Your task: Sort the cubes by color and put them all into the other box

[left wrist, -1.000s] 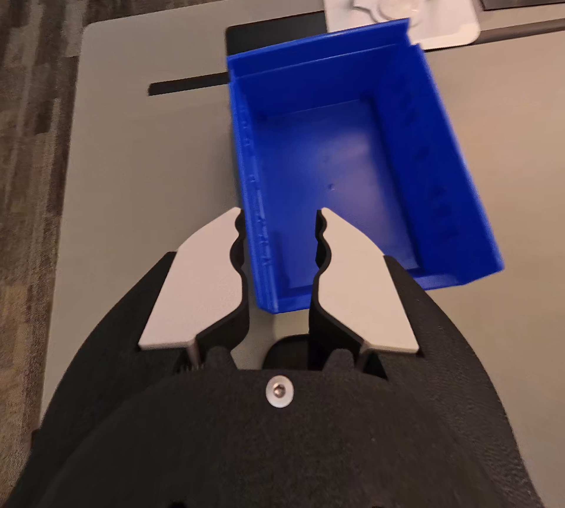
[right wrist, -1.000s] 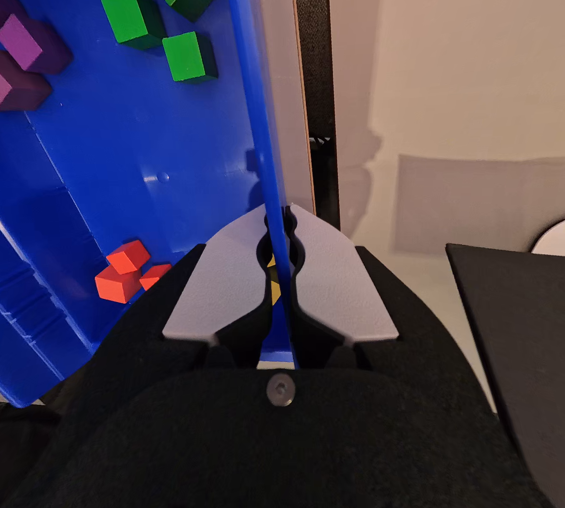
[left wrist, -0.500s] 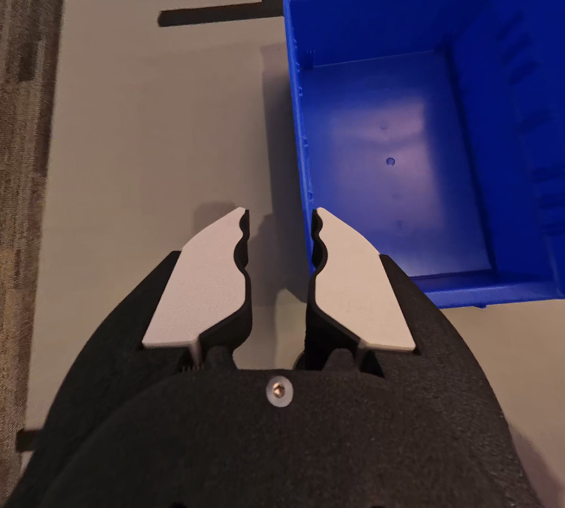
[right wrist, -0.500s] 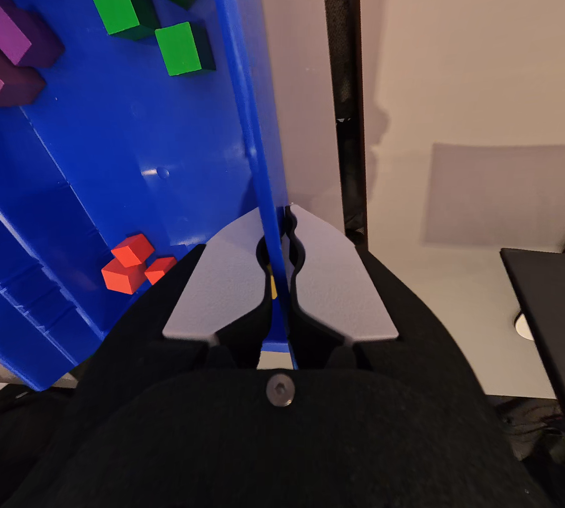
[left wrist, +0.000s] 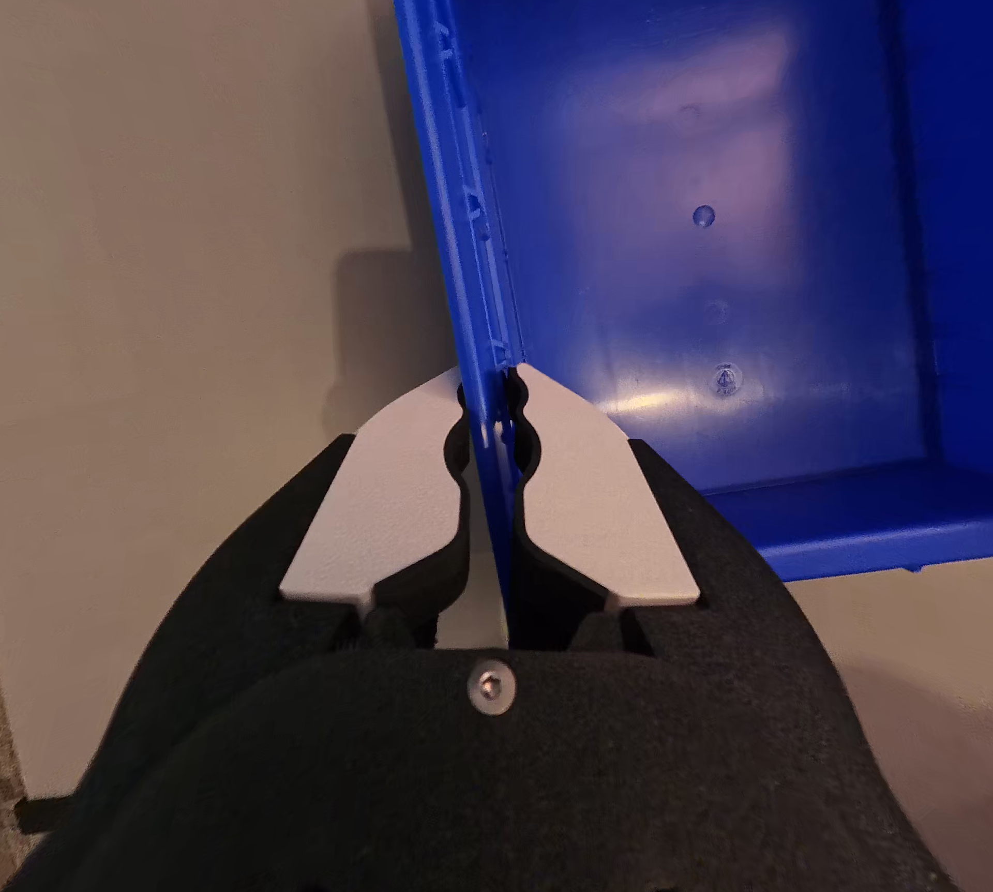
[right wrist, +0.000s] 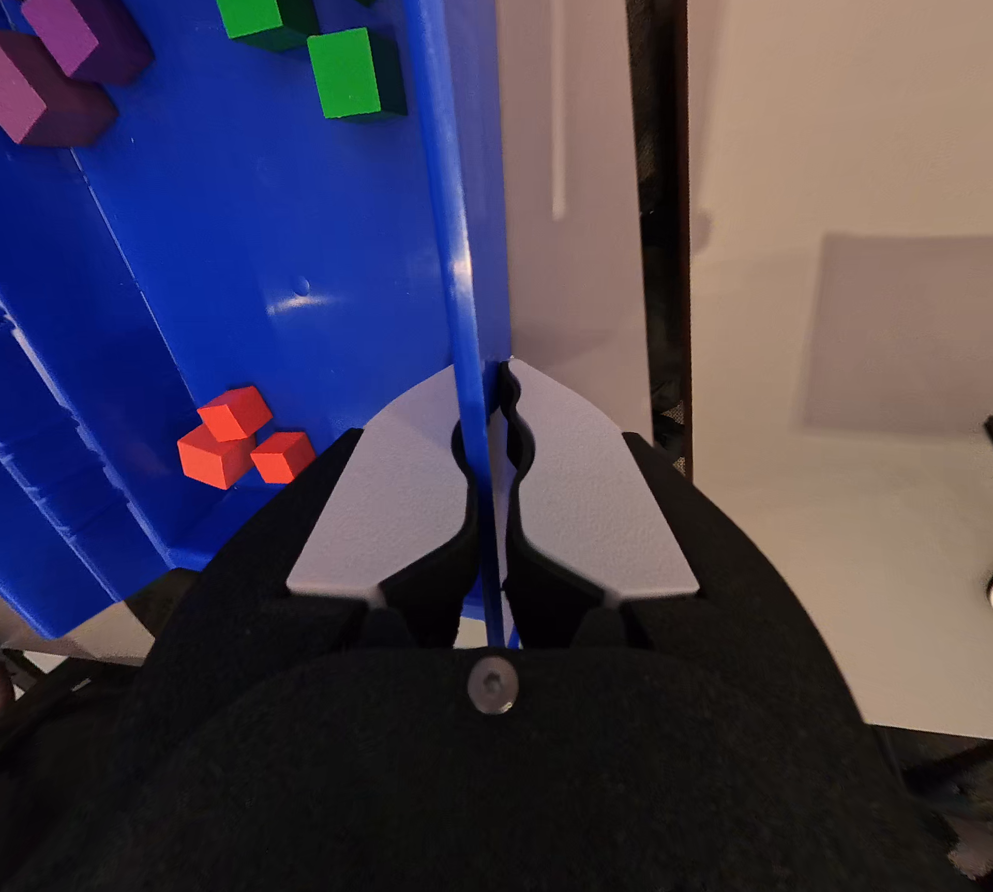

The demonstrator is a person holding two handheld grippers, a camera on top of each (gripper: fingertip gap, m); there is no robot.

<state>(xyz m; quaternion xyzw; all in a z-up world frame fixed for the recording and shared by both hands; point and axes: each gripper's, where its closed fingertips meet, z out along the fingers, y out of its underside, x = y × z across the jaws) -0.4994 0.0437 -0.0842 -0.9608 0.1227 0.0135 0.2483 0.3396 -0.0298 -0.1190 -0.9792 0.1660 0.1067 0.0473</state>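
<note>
A plain beige table [left wrist: 188, 168] carried an empty blue plastic bin [left wrist: 698, 221], which sat on its right part in the left wrist view, with bare tabletop to the left of the bin's long wall and a strip of carpet at the lower left corner. In the right wrist view a pale tabletop [right wrist: 860, 544] lay beside a second blue bin [right wrist: 268, 248]; whether that bin rested flat could not be told.

From my right claw I count three green cubes [right wrist: 344, 71] by the box's [right wrist: 301, 221] far right wall, three red cubes [right wrist: 231, 436] at its near end, and two purple cubes [right wrist: 59, 28] cut off at the left edge. Ahead of my left claw stands one blue box [left wrist: 698, 221].
</note>
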